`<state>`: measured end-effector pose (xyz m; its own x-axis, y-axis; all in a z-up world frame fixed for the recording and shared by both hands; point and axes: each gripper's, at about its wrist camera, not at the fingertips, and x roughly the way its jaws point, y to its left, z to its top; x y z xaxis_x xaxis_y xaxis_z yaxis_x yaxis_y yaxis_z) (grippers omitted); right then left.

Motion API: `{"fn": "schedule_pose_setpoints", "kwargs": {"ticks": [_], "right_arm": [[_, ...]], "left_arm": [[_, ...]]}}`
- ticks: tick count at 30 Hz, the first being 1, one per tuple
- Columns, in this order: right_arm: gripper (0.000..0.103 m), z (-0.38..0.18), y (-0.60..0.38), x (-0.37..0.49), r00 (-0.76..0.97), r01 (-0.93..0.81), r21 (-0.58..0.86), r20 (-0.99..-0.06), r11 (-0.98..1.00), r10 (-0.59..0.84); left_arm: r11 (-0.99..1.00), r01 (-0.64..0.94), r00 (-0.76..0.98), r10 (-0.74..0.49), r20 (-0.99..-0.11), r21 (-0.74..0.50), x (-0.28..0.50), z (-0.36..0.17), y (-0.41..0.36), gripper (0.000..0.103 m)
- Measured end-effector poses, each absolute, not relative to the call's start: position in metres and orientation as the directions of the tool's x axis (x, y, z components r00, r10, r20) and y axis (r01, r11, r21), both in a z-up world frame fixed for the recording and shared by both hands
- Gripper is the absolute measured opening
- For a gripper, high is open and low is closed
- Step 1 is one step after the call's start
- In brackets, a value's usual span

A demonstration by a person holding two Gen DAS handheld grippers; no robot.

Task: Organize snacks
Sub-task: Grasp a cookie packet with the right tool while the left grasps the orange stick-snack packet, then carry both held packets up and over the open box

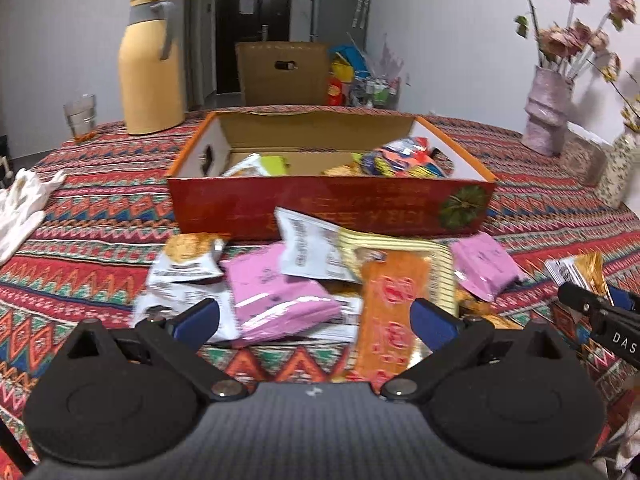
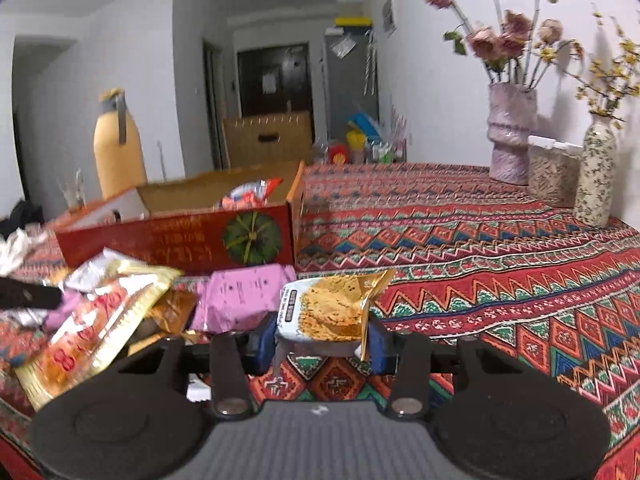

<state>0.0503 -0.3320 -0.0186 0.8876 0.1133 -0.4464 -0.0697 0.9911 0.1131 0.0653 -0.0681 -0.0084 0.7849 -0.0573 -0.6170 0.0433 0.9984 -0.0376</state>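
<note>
Table (image 2: 500, 248) carries a red patterned cloth across the whole surface. Red cardboard box (image 1: 320, 204), open on top, sits mid-table; a green pumpkin print marks its near wall. Inside it lie a few snack packets, among them a colourful bag (image 1: 404, 158) at the right end.

Yellow thermos jug (image 1: 150, 68) stands behind the box to the left, with a drinking glass (image 1: 80, 114) beside it. Pink vase (image 2: 510, 132) with dried roses stands at the far right of the table; a speckled bottle vase (image 2: 596, 172) is near it.

Loose snack pile (image 1: 320, 280) lies on the cloth just in front of the box: pink packets, white-and-grey packets, a long orange packet (image 1: 390, 312) on a striped yellow wrapper.

Left gripper (image 1: 316, 318) hangs low over the near edge of the pile, blue pads wide apart, nothing between them touching either pad.

Right gripper (image 2: 322, 338) sits to the right of the pile. Its blue pads are clamped on the lower end of a small gold-and-white cracker packet (image 2: 332, 306), which stands upright between them, clear of the cloth. Pile and box remain to its left.
</note>
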Motion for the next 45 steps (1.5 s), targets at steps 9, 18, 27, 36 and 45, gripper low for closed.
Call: {"fn": "schedule_pose_setpoints", "kwargs": {"ticks": [9, 18, 27, 36, 45], "right_arm": [[0.044, -0.028, -0.343, 0.036, 0.892, -0.063, 0.175, -0.433, 0.983, 0.134], [0.044, -0.036, -0.351, 0.032, 0.889, -0.062, 0.214, -0.432, 0.975, 0.151], [0.044, -0.041, -0.349, 0.031, 0.883, -0.072, 0.239, -0.436, 0.968, 0.173], [0.044, -0.039, -0.346, 0.028, 0.884, -0.074, 0.238, -0.433, 0.969, 0.174], [0.044, -0.033, -0.34, 0.023, 0.888, -0.08, 0.22, -0.427, 0.972, 0.17]], "left_arm": [[0.992, 0.129, 0.741, -0.093, -0.665, 0.005, 0.069, -0.024, -0.105, 0.103], [0.992, 0.125, 0.681, -0.06, -0.73, 0.035, 0.078, -0.045, -0.117, 0.103], [0.994, 0.105, 0.658, -0.067, -0.75, 0.003, 0.084, -0.048, -0.112, 0.103], [0.995, 0.098, 0.67, -0.059, -0.74, 0.009, 0.082, -0.046, -0.115, 0.095], [0.987, 0.158, 0.72, -0.127, -0.683, -0.017, 0.065, -0.03, -0.113, 0.052]]}}
